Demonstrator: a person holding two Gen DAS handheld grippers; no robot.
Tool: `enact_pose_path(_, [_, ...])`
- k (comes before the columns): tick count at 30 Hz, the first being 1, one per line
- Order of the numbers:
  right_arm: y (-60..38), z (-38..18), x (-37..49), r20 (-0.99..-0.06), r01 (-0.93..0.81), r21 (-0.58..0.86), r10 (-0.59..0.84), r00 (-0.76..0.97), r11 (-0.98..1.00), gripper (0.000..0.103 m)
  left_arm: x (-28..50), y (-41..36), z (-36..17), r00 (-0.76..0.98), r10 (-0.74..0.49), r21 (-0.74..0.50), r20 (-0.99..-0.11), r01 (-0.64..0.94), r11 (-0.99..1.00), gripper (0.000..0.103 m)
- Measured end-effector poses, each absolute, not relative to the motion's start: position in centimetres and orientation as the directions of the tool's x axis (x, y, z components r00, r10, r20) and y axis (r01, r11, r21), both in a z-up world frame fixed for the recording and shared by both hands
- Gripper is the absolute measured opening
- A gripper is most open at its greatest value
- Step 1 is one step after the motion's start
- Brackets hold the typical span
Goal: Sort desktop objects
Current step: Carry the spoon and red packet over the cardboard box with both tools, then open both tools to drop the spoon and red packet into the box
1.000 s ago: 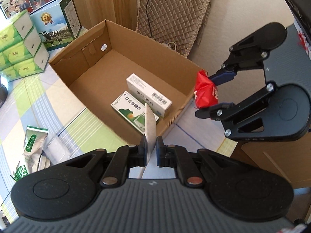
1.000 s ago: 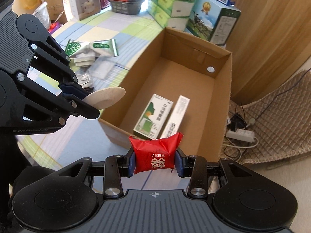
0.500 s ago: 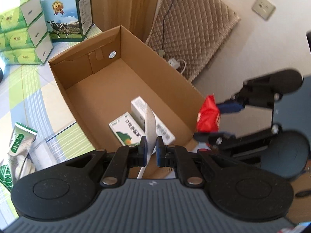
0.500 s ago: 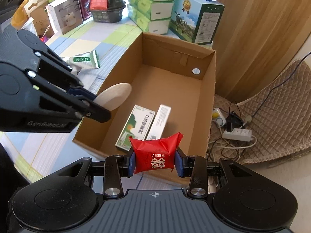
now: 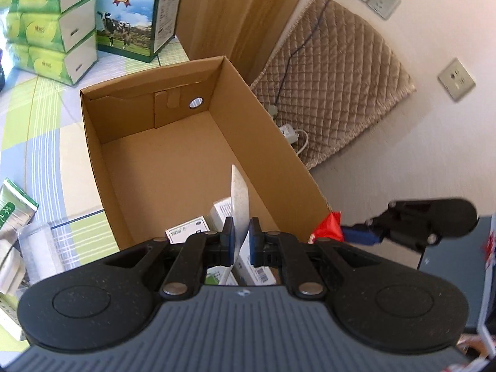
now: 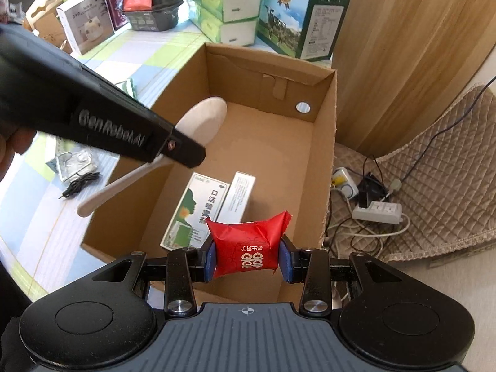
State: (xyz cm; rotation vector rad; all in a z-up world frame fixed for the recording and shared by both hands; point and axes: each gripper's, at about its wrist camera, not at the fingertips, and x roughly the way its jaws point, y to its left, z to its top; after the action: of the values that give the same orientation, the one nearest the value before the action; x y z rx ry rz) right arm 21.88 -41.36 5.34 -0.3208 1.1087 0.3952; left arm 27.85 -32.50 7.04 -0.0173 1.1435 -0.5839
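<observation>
While the left tool (image 5: 238,240) pinches a pale spoon (image 6: 203,121) by its handle above the open cardboard box (image 6: 325,142), the right tool (image 6: 248,259) grips a red candy packet (image 6: 248,249) over the box's near end. Two medicine boxes (image 6: 198,210) lie side by side on the box floor, below both tools.

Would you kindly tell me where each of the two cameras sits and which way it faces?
Left wrist: behind the left tool, looking down into the cardboard box; its fingers clamp a white spoon, the right tool at right.
Right wrist: behind the right tool, which grips a red packet, facing the box from above; the left tool's arm crosses at left.
Shared: box, spoon, packet, two medicine boxes.
</observation>
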Motion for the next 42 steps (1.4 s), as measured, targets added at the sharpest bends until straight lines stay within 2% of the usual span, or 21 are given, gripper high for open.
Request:
enact_pose_path(2, [-41.3,4.9,22.1,-0.911,-0.456,-0.055,0.143,0.387,0.888,0.037,28.4,-32.5,6.6,0.282,-0.439,-0.305,-0.853,0.413,0.858,0.006])
enact_pose_path(4, [-41.3,4.6,22.4,-0.912,-0.448,-0.049,0.143,0.385,0.893,0.037,28.6,-32.1,6.1,0.275,-0.437,-0.315,-0.856,0.392,0.864,0.014])
enact_pose_path(5, [-41.4,4.4,22.6,-0.911,-0.442,-0.045,0.144,0.386,0.896,0.037,28.6,-31.9,5.9,0.276,-0.436,-0.316,-0.857,0.387,0.866,0.021])
enact_pose_path(10, [-41.5,4.0,23.4,-0.904,-0.401,-0.029,0.147,0.401,0.915,0.038,28.5,-30.5,4.9,0.268,-0.425,-0.314,-0.865,0.372,0.874,0.022])
enact_pose_path(12, [-41.6,4.1,23.8,-0.902,-0.386,-0.004,0.164,0.4,0.923,0.047,28.4,-30.0,4.8,0.269,-0.419,-0.307,-0.867,0.373,0.876,0.022])
enact_pose_path(16, [-41.5,4.3,23.8,-0.901,-0.393,-0.007,0.165,0.402,0.92,0.05,28.0,-29.2,5.0,0.28,-0.411,-0.295,-0.867,0.375,0.879,0.024])
enact_pose_path(20, [-41.5,4.7,23.2,-0.899,-0.387,-0.012,0.16,0.409,0.922,0.057,27.5,-28.6,5.4,0.29,-0.405,-0.286,-0.867,0.376,0.881,0.031])
enact_pose_path(32, [-40.4,6.3,19.8,-0.89,-0.407,-0.025,0.165,0.425,0.913,0.061,24.2,-26.6,6.9,0.302,-0.381,-0.253,-0.874,0.387,0.887,0.033])
enact_pose_path(36, [-39.6,6.9,18.4,-0.886,-0.422,-0.035,0.167,0.432,0.906,0.063,22.8,-26.0,7.5,0.308,-0.372,-0.233,-0.876,0.404,0.884,0.038])
enact_pose_path(40, [-38.5,7.3,17.1,-0.885,-0.439,-0.046,0.168,0.435,0.897,0.064,21.5,-25.1,7.9,0.312,-0.37,-0.226,-0.875,0.413,0.882,0.039])
enact_pose_path(42, [-38.0,7.3,16.5,-0.885,-0.447,-0.054,0.165,0.435,0.893,0.065,20.9,-24.5,8.1,0.316,-0.36,-0.212,-0.878,0.418,0.883,0.044])
